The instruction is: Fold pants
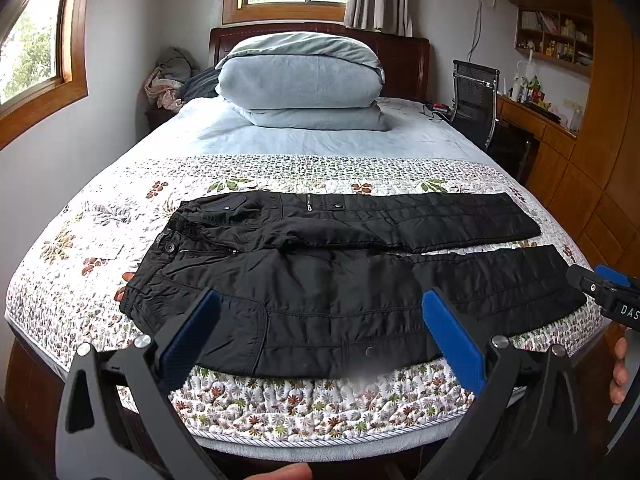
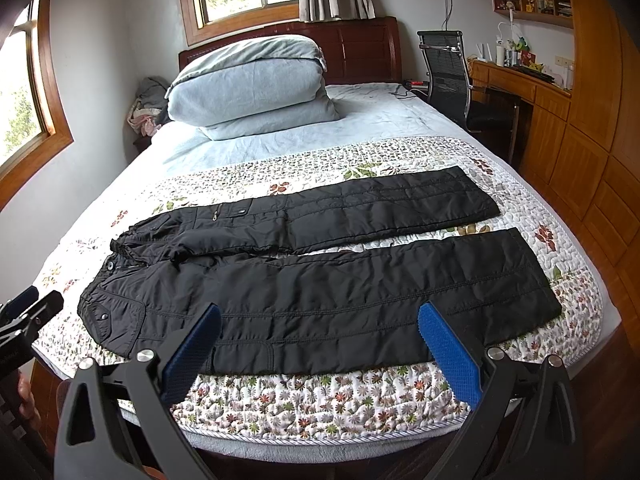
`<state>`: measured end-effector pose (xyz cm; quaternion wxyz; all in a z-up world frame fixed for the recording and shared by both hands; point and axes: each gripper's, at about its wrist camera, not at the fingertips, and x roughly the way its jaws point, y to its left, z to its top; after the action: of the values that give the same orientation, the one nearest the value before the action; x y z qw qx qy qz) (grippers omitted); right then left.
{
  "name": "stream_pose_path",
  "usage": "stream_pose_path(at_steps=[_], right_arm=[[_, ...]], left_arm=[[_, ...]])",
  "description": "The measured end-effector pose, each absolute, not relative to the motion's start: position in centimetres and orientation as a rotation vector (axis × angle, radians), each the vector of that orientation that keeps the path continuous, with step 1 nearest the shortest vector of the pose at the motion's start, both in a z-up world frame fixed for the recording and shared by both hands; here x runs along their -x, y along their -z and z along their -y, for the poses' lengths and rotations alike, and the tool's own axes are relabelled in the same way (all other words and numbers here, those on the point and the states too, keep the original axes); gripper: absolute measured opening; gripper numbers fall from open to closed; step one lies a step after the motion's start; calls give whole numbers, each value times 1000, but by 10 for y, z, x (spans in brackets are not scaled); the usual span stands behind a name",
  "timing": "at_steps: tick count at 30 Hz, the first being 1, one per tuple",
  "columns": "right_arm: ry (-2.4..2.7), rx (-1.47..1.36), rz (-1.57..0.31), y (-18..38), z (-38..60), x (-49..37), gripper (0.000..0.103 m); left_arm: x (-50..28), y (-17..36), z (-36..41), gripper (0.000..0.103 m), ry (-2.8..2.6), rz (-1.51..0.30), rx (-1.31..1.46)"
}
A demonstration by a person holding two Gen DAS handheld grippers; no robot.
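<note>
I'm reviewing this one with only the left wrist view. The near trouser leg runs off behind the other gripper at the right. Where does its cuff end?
Observer: In the right wrist view the near leg's cuff lies flat on the floral quilt, short of the bed's right edge.
Operator: Is the right gripper holding anything?
Observer: No, the right gripper is open above the pants, gripping nothing.
Operator: Do the legs overlap near the cuffs?
Observer: No, a strip of quilt shows between them.

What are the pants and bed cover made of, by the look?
Pants: likely padded synthetic shell such as nylon, given the slight sheen, stitched channels and metal snaps. Bed cover: quilted, matte floral fabric, probably cotton, with puckered stitching.
</note>
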<state>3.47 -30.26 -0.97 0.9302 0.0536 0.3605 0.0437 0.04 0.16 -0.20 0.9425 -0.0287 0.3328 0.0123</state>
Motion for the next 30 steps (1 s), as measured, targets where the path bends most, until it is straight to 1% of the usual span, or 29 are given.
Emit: stream_pose_path(at_steps=[30], right_arm=[[-88,-111,-739,10,302,-35,100]], left_arm=[[-3,0,-1,101,-25,-678,60]])
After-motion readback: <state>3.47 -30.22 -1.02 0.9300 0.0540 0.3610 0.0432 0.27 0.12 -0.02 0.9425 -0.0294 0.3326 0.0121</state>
